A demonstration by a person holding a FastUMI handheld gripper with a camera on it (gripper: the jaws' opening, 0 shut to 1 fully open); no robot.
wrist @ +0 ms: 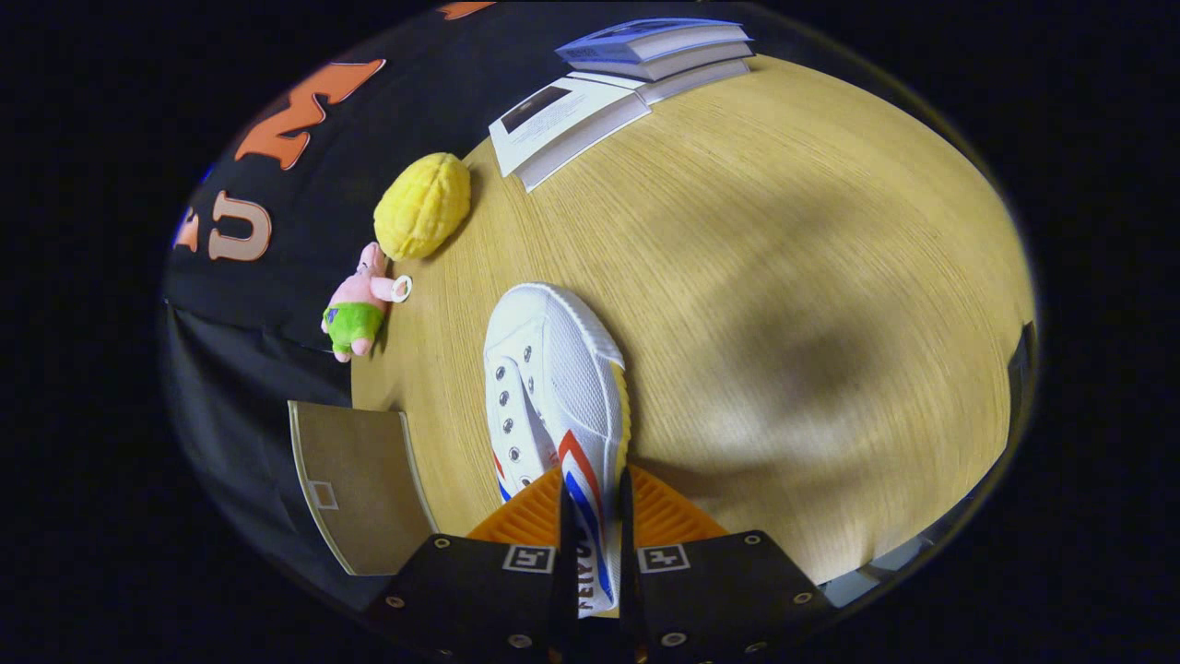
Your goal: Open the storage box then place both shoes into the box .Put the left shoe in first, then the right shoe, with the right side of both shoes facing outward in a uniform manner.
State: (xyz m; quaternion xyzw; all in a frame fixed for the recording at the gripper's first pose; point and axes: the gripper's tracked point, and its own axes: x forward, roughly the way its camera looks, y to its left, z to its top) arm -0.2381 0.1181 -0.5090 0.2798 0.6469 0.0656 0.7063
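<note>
While the claw [591, 516] grips it, a white shoe [553, 387] hangs above the wooden desk [784, 277], its toe pointing away from the camera. Both fingers [567, 544] press on the shoe's rear side wall, so the claw is narrowed onto it with the heel end between them. The shoe is a canvas sneaker with a row of metal eyelets along its open lacing area, a red and blue stripe on the side panel near the fingers, and a thin yellowish sole edge showing on one flank. No laces can be made out.

Beyond the toe, near the desk's far edge, lies a yellow plush toy [422, 205] shaped like a ridged oval. Just beside it, closer to the claw, lies a small pink plush figure [358, 302] with green shorts and a small ring attached. Farther along the same edge sits a stack of books [659, 48], with an open booklet [564, 118] resting next to it, touching the stack's lower corner.

Beside the claw, on the side of the plush toys, a flat brownish panel [355, 484] with a pale rim stands at the desk's edge; whether it belongs to the storage box cannot be told. A broad soft shadow falls across the desk on the other side of the shoe.
</note>
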